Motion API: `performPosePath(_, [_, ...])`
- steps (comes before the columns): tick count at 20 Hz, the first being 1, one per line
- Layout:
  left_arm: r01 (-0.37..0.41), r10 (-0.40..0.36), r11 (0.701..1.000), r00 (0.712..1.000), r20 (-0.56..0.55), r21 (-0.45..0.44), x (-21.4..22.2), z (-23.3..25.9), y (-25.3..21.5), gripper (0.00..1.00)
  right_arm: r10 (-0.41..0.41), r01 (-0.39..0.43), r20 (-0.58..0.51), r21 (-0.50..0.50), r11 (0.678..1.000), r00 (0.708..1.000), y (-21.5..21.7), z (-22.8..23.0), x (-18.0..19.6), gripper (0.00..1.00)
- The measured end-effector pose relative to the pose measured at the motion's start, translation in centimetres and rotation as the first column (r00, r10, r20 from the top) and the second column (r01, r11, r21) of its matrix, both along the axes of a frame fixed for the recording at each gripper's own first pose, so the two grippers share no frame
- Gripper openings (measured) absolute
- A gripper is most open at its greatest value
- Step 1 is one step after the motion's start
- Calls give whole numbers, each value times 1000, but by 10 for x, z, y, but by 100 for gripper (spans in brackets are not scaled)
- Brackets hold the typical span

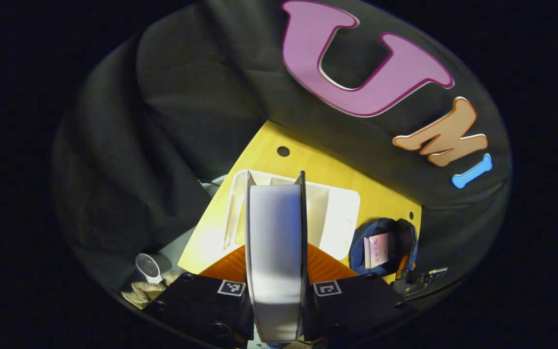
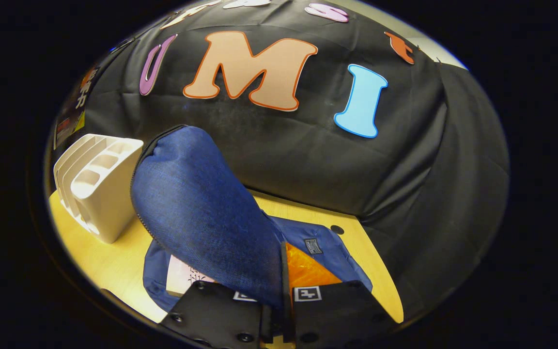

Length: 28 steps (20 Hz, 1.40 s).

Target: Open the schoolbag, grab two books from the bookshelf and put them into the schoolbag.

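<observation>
Our left gripper (image 1: 275, 291) jaws clamp 1 book (image 1: 275, 242) above the white bookshelf (image 1: 342, 213). Our right gripper (image 2: 279, 295) jaws pinch the flap (image 2: 201, 213) of 1 blue schoolbag (image 2: 327, 252), held up; 1 book (image 2: 182, 276) lies inside on the worktop (image 2: 109, 261).

The left gripper (image 1: 276, 291) had two flat black blocks at the bottom of the left gripper view, each with a small square black-and-white marker near its inner corner and round screw heads along the edges. Behind the blocks a ribbed surface spread out like a fan. The right gripper (image 2: 284, 298) had the same black blocks with square markers and dark screws, in the right gripper view.
</observation>
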State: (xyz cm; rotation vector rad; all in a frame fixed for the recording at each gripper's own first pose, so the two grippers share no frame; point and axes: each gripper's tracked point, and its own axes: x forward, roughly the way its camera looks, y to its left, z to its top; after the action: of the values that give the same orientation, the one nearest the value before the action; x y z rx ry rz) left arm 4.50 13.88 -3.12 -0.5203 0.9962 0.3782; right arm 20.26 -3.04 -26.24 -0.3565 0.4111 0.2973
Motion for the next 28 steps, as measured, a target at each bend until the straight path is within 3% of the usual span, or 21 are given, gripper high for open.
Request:
performPosePath(5, [98,-91,992,991,98,-75,35,26,-63,36,2,-2,2,21,1000,1000,-2,2,1,8])
performPosePath(9, [199,-163,968,961,222,-151,86,28,-128,36,-2,2,-2,36,999,1000,-3,2,3,9])
performPosePath(14, [304,-229,916,933,279,-263,119,-27,-209,36,-27,29,-17,78,997,999,-6,1,4,9])
performPosePath(20, [363,-254,863,913,320,-352,140,-87,-298,36,-33,35,-21,90,995,999,-6,1,4,9])
performPosePath(28, [400,-252,813,897,364,-423,164,-166,-363,36,-47,48,-16,108,993,999,-7,3,4,9])
